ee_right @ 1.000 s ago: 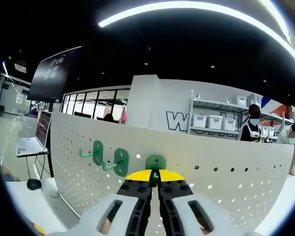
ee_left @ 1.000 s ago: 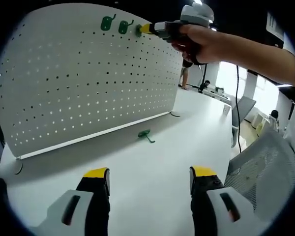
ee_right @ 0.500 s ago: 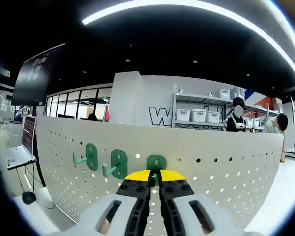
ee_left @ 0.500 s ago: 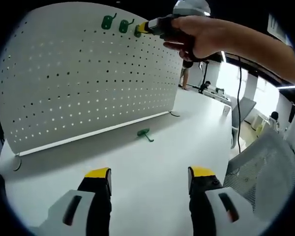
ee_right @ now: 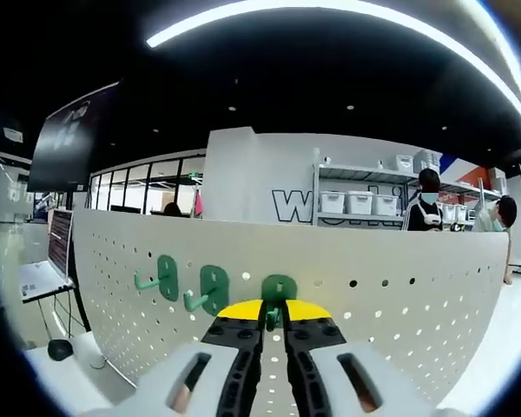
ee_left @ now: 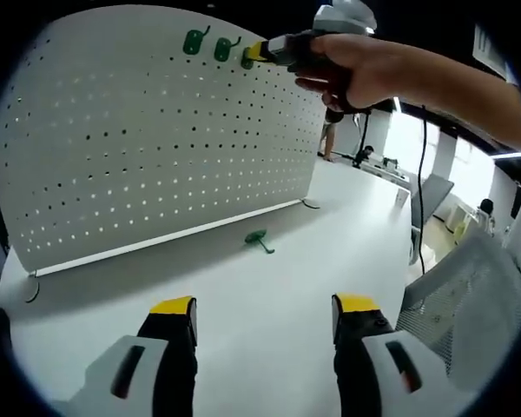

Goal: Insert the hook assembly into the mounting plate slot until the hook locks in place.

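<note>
left gripper [ee_left: 262, 314]: jaws spread wide, nothing between them, yellow tips over the bare white table [ee_left: 269, 278]. ahead of it stands the mounting plate [ee_left: 156, 130], a white perforated panel, curved by the lens, on small feet. a loose green hook [ee_left: 259, 239] lies flat on the table ahead of the jaws, just in front of the plate's bottom edge.

up at the plate's top edge, from the left: first mounted hook [ee_right: 161, 278], second mounted hook [ee_right: 207, 289], both green plastic, flat oval backplate against the panel with a peg sticking out. right of those is the hook assembly [ee_right: 278, 291], same green, backplate against the plate near the top row of holes.

right gripper [ee_right: 273, 314]: jaws closed on the hook assembly's peg, yellow tips almost touching the plate. in the left gripper view the same gripper comes in from the upper right, held by a person's hand [ee_left: 356, 69].

hard to tell: the peg is mostly buried between the jaws, only a sliver of green shows. cannot tell whether the backplate is seated or locked in the holes. plate's lower part is cut off in the right gripper view.

materials: plate looks like matte painted sheet with regular round holes; table smooth and white. far right, behind the plate, shelving with white bins [ee_right: 365, 204].
</note>
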Available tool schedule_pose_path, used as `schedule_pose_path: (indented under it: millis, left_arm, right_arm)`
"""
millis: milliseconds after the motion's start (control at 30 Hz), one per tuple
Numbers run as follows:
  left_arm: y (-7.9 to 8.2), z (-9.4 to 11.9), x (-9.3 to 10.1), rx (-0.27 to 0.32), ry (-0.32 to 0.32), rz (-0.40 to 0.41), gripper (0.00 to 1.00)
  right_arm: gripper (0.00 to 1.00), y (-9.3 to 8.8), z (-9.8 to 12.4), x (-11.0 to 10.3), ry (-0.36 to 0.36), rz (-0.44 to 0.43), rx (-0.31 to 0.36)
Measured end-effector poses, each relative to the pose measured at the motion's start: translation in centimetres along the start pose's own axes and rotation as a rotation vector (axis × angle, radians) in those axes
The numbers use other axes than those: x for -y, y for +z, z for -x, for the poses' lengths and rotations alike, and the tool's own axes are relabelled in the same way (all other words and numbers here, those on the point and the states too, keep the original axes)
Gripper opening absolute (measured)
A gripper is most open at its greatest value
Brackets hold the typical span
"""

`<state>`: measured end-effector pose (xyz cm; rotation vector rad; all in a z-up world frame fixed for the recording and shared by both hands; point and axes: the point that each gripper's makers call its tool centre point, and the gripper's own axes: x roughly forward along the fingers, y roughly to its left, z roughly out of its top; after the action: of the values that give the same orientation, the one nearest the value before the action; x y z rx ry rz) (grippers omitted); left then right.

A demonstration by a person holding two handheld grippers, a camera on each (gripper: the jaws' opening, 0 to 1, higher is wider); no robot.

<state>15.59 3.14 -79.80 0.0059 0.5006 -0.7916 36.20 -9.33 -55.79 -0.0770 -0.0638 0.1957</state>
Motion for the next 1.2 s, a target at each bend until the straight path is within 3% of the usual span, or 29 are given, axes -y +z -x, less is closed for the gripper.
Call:
schedule_pose_path:
  millis: [100, 167, 300, 600, 967, 1200]
  left_arm:
    - [0.0, 0.0, 0.0, -0.001, 0.0, -0.002, 0.65]
    - [-0.1, 0.0, 0.0, -0.003, 0.002, -0.008, 0.65]
    - [-0.1, 0.0, -0.1, -0.006, 0.005, -0.007, 0.65]
    - [-0.1, 0.1, -0.1, -0.007, 0.007, -0.013, 0.66]
    - [-0.2, 0.1, -0.1, -0.009, 0.006, -0.012, 0.66]
    - [-0.3, 0.1, -0.2, -0.012, 0.007, -0.009, 0.66]
  right_arm:
    - [0.1, -0.1, 0.2, -0.3, 0.036, 0.011, 0.001]
    - [0.13, 0.2, 0.5, -0.6, 0.062, 0.087, 0.015]
    - [0.21, -0.7, 0.8, -0.7, 0.089, 0.085, -0.014]
    - [0.42, -1.4, 1.4, -1.2, 0.154, 0.024, -0.006]
    - [0.39, -1.8, 1.9, -1.0, 0.17, 0.021, -0.025]
    - [0.41, -2.1, 3.7, -1.3, 0.267, 0.005, 0.001]
